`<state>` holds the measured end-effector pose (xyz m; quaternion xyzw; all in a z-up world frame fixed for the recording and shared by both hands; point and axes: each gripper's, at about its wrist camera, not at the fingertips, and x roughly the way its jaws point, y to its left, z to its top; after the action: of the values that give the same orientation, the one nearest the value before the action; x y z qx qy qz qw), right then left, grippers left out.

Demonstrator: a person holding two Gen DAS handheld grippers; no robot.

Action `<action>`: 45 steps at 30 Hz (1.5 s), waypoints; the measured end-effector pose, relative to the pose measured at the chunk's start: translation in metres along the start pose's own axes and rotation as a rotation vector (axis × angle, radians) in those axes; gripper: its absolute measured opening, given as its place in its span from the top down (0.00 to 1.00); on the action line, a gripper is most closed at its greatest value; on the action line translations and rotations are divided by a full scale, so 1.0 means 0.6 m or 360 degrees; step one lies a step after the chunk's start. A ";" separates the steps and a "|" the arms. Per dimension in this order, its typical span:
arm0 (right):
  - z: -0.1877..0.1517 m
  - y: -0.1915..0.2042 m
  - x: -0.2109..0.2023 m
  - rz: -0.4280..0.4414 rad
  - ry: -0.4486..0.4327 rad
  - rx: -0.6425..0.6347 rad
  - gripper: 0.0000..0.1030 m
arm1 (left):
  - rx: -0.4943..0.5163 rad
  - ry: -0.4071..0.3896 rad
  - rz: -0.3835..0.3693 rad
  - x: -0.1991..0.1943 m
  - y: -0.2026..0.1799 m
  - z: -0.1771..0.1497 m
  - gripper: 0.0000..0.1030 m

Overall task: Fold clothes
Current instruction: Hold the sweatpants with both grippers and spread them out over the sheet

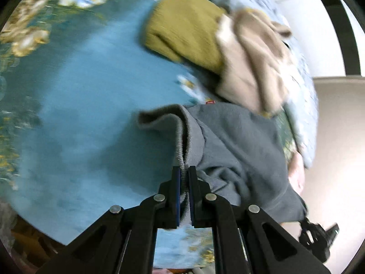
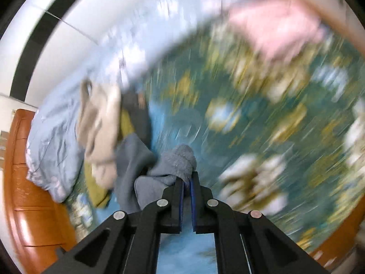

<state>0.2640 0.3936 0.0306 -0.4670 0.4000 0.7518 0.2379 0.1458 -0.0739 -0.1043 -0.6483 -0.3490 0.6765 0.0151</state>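
Observation:
A grey fleece garment (image 1: 237,141) hangs over the blue floral bedspread (image 1: 91,105). My left gripper (image 1: 184,171) is shut on its ribbed edge. My right gripper (image 2: 187,178) is shut on another part of the same grey garment (image 2: 178,162), a bunched end that sticks out past the fingertips. Both views are blurred by motion. An olive-green knit garment (image 1: 184,29) and a beige garment (image 1: 253,61) lie on the bed beyond the grey one; the beige one also shows in the right wrist view (image 2: 100,132).
A light blue quilt (image 2: 57,132) is bunched along the bed's far side. A pink garment (image 2: 280,29) lies at the far end. The orange wooden bed frame (image 2: 34,205) runs along the edge. A white wall (image 1: 319,34) stands behind.

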 end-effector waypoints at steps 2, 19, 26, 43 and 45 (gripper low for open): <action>0.008 -0.014 -0.033 -0.0041 -0.0054 0.0010 0.95 | 0.0023 0.0004 0.0006 0.009 -0.019 -0.004 0.94; -0.210 0.079 0.203 0.0097 0.0744 -0.0263 0.89 | -0.0153 -0.0224 0.0343 -0.106 0.132 0.096 1.00; -0.127 0.006 0.133 0.0094 0.0562 -0.0180 0.56 | -0.0231 -0.0077 0.0239 -0.035 0.101 0.027 1.00; 0.034 -0.094 0.354 0.0059 0.0717 0.0005 0.51 | -0.0174 -0.0083 0.0207 -0.017 -0.119 -0.103 0.97; 0.038 -0.091 0.371 0.0066 0.0774 0.0015 0.53 | -0.0170 -0.0090 0.0226 -0.018 -0.128 -0.110 0.97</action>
<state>0.1918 0.4397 -0.1833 -0.6249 0.4585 0.6201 0.1212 0.1728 0.0090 -0.0516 -0.6518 -0.3381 0.6744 -0.0772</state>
